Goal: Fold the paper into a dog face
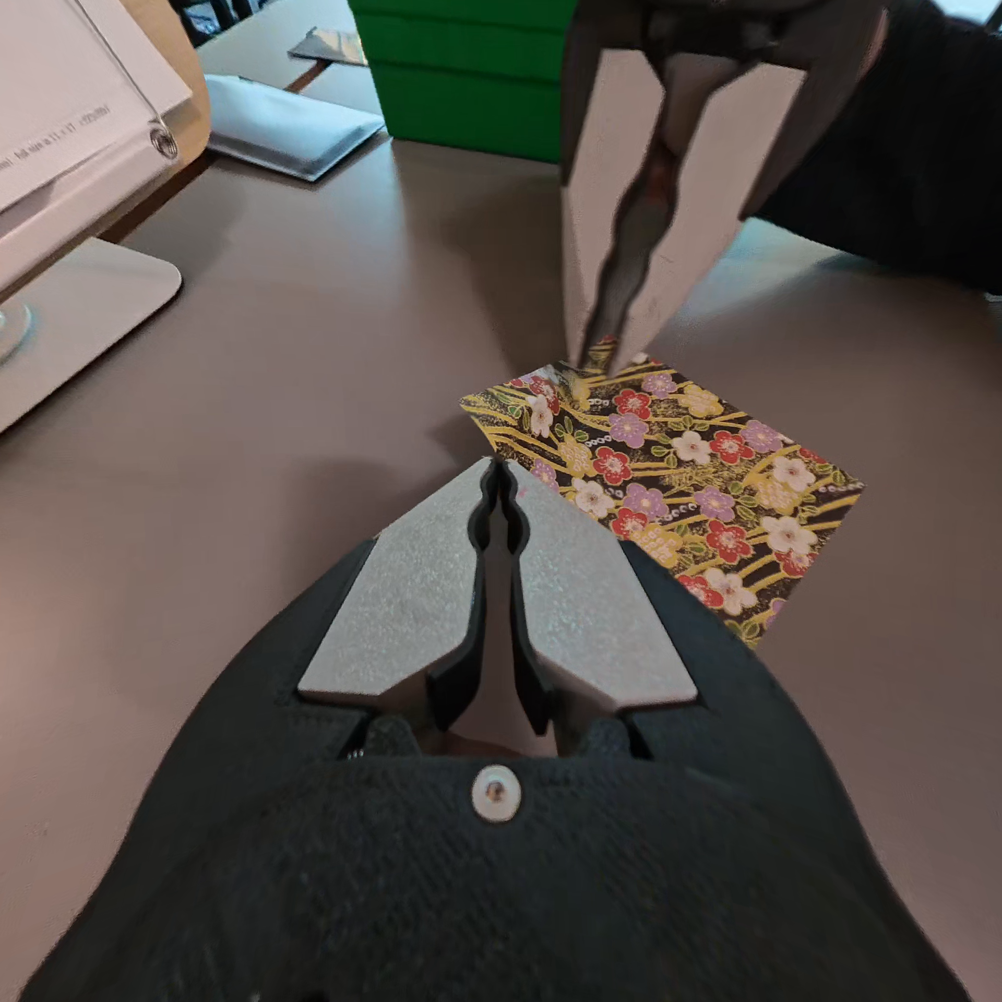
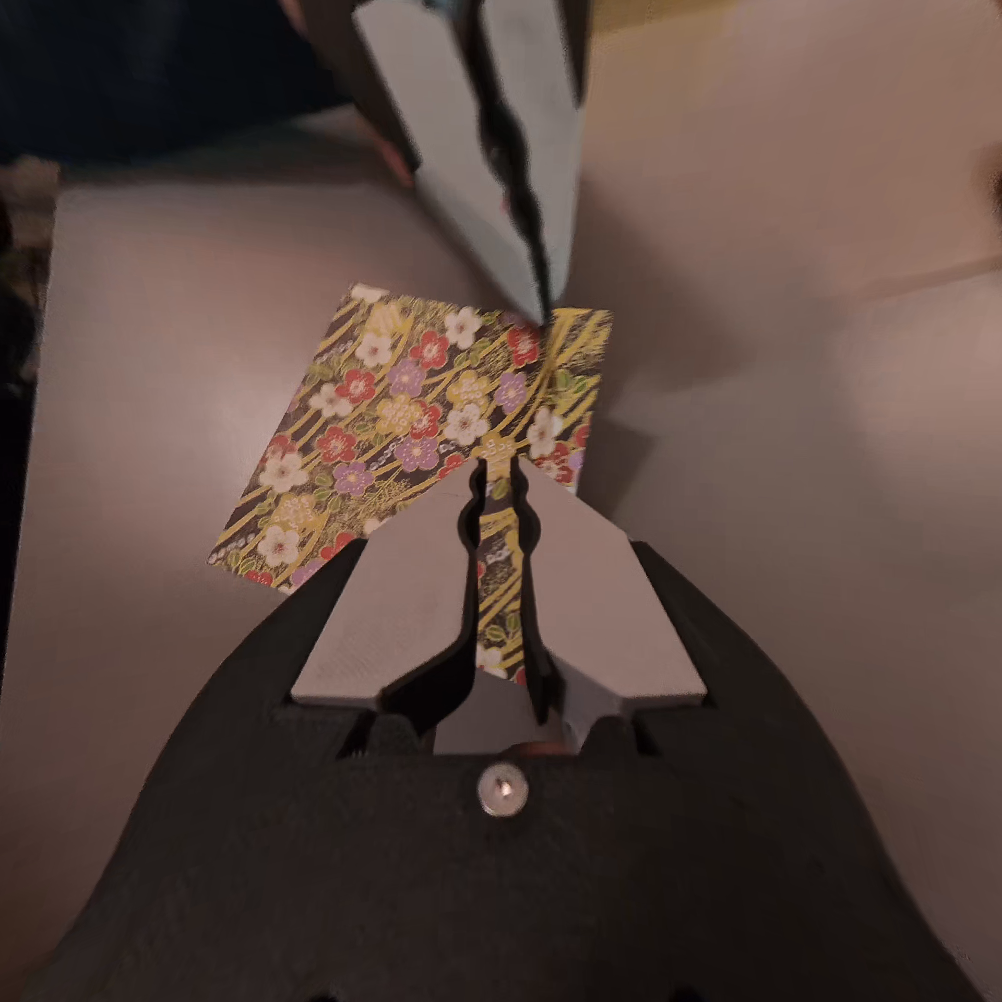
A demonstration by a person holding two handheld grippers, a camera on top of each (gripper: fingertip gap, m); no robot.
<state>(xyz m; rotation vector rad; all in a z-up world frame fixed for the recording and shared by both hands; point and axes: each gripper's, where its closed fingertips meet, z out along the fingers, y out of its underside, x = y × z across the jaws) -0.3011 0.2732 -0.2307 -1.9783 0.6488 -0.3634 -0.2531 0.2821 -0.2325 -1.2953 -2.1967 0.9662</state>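
The paper [image 1: 678, 488] is a floral sheet with red, purple and white flowers on black and gold, lying low over the grey-brown table [image 1: 271, 379]. My left gripper [image 1: 496, 467] is shut, with its tips touching the paper's near left edge; no paper shows between its fingers. My right gripper [image 2: 496, 461] is shut on the paper [image 2: 412, 412], and a strip of it shows in the gap between the fingers. In the left wrist view the right gripper [image 1: 596, 355] comes down from above onto the paper's far corner. In the right wrist view the left gripper [image 2: 542, 320] meets the paper's far edge.
Green boxes [image 1: 466, 76] stand at the back of the table. A white pouch [image 1: 287, 130] lies to their left. A white stand with a flat base [image 1: 81, 303] and clipped sheets [image 1: 70, 108] is at the far left. A dark sleeve [image 1: 894, 162] is at the upper right. Tip to tip, the grippers are about 6 cm apart.
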